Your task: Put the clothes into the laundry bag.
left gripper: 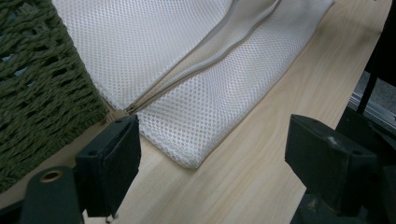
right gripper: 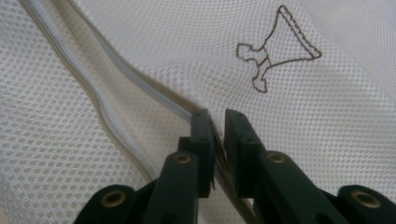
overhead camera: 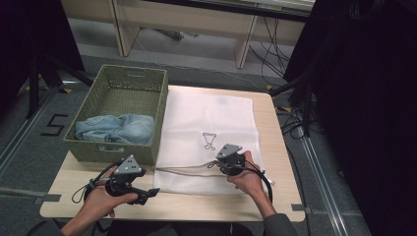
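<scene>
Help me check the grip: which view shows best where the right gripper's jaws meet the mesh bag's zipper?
The right gripper view: the right gripper pinches the zipper edge. The high view shows it small; the left gripper view shows the zipper's far end.

Light wooden table [overhead camera: 275, 196] — white mesh laundry bag [overhead camera: 211, 123], green woven basket [overhead camera: 142, 78] at its left

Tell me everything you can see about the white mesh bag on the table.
The white mesh bag is fine netting, lying flat on the wooden table, right beside the green woven basket. A small brown outline drawing marks its top. Its zipper runs along the near edge and is partly open. The right tongs pinch the mesh by the zipper; the left tongs stand open at its corner, not touching.
</scene>
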